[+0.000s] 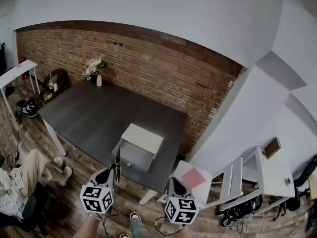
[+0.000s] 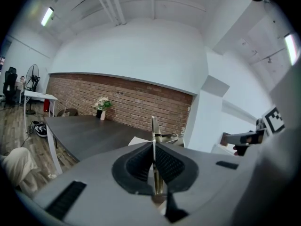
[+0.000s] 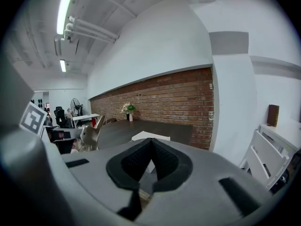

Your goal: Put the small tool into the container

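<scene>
Small tool (image 2: 154, 128) in left hand-held gripper (image 1: 114, 169)

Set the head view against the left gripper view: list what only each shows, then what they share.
Only the head view: a pink sheet on a white stand, and a brown book on the white shelves at the right.
Only the left gripper view: ceiling lights, a standing fan, and a close look at the left gripper shut on the small tool.
Both: that tool, the white container, the dark table, the vase of flowers, the brick wall and the right gripper.
</scene>
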